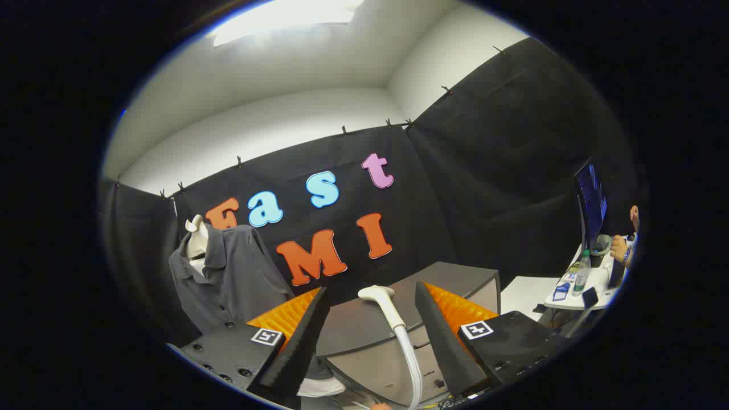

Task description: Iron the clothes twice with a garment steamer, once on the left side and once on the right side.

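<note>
White steamer (383, 307) rests on a grey cabinet (455, 279), between and just ahead of the gripper's (370, 299) spread, empty fingers. A grey shirt (233, 273) hangs beyond the left finger.

No readable words or numbers are showing on any object; a square black-and-white left marker (266, 336) and a matching right marker (476, 329) are sitting on the gripper (371, 287), one behind each finger, carrying patterns, not letters; the fingers are standing spread apart, gripping nothing; the bottle (581, 273) label is appearing too small to read.
</note>
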A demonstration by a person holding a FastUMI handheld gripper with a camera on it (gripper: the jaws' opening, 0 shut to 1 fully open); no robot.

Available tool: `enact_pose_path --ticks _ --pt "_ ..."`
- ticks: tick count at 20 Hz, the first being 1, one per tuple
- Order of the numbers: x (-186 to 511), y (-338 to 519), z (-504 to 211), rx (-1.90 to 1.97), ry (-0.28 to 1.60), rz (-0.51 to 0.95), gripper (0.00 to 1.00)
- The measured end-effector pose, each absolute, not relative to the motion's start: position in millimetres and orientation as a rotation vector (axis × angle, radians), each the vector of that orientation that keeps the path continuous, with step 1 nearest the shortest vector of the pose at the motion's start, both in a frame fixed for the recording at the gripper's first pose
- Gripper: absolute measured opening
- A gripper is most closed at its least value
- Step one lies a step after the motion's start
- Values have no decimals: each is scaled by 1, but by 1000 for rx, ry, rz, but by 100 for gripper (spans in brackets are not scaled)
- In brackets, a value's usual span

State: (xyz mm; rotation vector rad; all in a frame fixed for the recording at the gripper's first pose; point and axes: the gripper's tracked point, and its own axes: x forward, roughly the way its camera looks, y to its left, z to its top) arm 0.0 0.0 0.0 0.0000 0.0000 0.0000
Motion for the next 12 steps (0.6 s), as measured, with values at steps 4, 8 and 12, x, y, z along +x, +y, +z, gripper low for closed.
enact_pose_path --ticks 4,8,12 --pt "1 10 -7 -26 40 37 98" --pt "1 10 -8 -29 50 42 98" --pt "0 14 -11 -33 56 56 98"
